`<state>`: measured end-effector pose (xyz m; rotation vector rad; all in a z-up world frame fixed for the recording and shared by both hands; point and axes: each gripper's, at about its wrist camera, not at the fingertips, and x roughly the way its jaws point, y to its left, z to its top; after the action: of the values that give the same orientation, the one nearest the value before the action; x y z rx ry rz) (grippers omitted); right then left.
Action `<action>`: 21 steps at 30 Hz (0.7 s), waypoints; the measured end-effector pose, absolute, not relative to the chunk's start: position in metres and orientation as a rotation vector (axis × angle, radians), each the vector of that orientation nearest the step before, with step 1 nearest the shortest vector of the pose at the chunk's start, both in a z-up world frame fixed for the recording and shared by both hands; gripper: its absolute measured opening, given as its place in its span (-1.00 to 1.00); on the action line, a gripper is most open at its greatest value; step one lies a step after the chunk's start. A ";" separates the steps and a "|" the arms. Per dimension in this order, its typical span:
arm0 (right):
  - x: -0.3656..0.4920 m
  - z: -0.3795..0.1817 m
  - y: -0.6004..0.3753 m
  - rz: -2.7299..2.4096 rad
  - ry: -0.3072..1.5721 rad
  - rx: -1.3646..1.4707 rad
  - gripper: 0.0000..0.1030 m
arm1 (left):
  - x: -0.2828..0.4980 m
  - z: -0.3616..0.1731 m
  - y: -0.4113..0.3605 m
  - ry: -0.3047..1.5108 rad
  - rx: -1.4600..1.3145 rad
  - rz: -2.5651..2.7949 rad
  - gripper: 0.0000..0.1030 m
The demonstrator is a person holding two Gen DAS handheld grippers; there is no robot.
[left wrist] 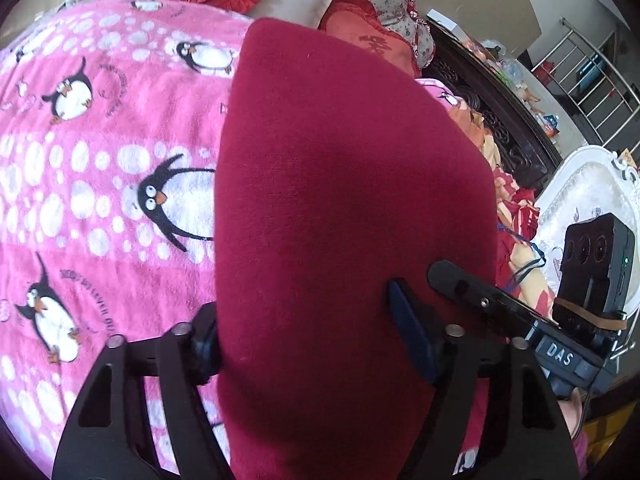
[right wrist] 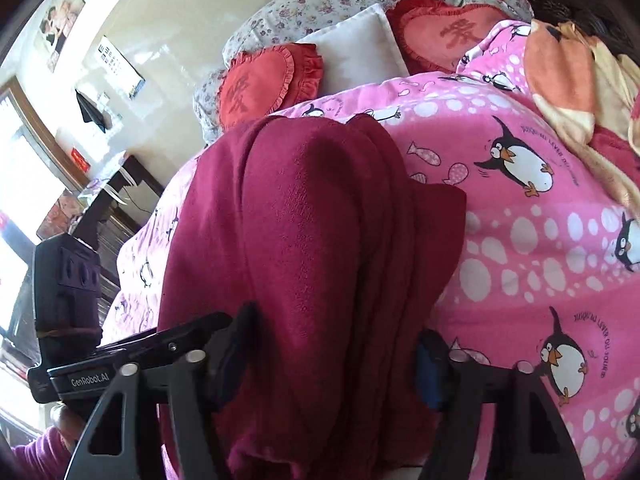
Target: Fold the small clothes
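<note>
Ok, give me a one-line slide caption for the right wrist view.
Right gripper closed on a bunched dark red garment above a pink penguin-print blanket, heart-shaped cushions behind.

Both wrist views look closely down at the red garment (left wrist: 352, 208) on the pink blanket (right wrist: 532, 240).

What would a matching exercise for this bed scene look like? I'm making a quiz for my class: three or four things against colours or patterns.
Things:
1. garment
2. blanket
3. heart cushion
4. square pillow

Looks:
A. white, plain
B. pink with penguins
C. dark red, held between gripper fingers
D. orange-red, frilled edge

Pairs: 1-C, 2-B, 3-D, 4-A
</note>
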<state>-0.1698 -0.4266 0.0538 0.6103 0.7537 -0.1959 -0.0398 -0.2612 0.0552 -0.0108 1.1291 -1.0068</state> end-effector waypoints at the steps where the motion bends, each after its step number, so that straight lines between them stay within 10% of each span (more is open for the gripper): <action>1: -0.172 0.058 -0.424 -0.199 0.749 0.611 -0.01 | -0.043 0.062 -0.256 1.114 -0.005 -1.011 0.15; 21: -0.191 0.042 -0.309 -0.095 0.926 0.611 0.08 | -0.108 0.057 -0.116 1.155 0.060 -0.816 0.07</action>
<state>-0.1913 -0.3090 0.0416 0.6113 0.9263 -0.0955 -0.1084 -0.1157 0.0565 0.0605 1.1552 -0.8160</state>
